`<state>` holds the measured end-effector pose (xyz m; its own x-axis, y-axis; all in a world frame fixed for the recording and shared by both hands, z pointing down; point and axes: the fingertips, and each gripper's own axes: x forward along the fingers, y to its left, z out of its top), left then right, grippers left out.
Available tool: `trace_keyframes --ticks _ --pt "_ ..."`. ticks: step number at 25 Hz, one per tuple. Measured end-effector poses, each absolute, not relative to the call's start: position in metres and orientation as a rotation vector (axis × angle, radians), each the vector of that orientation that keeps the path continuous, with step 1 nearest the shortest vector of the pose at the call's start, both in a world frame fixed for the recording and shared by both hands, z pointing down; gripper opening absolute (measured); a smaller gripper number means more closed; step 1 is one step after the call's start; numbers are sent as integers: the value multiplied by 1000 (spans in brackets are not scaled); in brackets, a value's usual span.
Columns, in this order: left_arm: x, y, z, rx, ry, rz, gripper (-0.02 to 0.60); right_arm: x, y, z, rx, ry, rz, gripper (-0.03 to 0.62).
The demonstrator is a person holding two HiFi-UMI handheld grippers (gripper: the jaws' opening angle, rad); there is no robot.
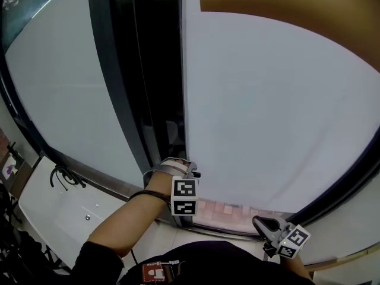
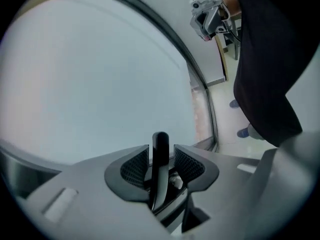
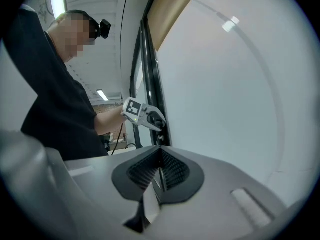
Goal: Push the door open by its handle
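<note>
handle [image 2: 160, 141]: slim dark bar, seen upright between the jaws of the left gripper [image 2: 161, 156], rounded end turned up toward the frosted white door [image 1: 273, 111] | left gripper: jaws held partly apart round the handle, slim gaps seen either side | right gripper [image 3: 160, 154]: jaws pressed together, nothing held

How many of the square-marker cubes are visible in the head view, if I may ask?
2. One cube is on the left gripper by the door edge; the other on the right gripper, bottom right. None looks hidden.
</note>
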<state>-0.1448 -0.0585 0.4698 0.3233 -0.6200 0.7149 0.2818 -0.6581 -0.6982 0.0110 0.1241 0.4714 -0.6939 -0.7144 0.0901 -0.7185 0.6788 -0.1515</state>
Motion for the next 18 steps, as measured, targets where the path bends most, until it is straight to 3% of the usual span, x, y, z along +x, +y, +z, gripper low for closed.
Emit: trace_keyframes --ticks 7,18 --pt "-137 -77 521 -1649 269 -1690 146 40 102 469 1079 -2957 261 0" --pt "-137 -93 532 -1488 356 -1645 115 35 76 487 967 -3023 318 0"
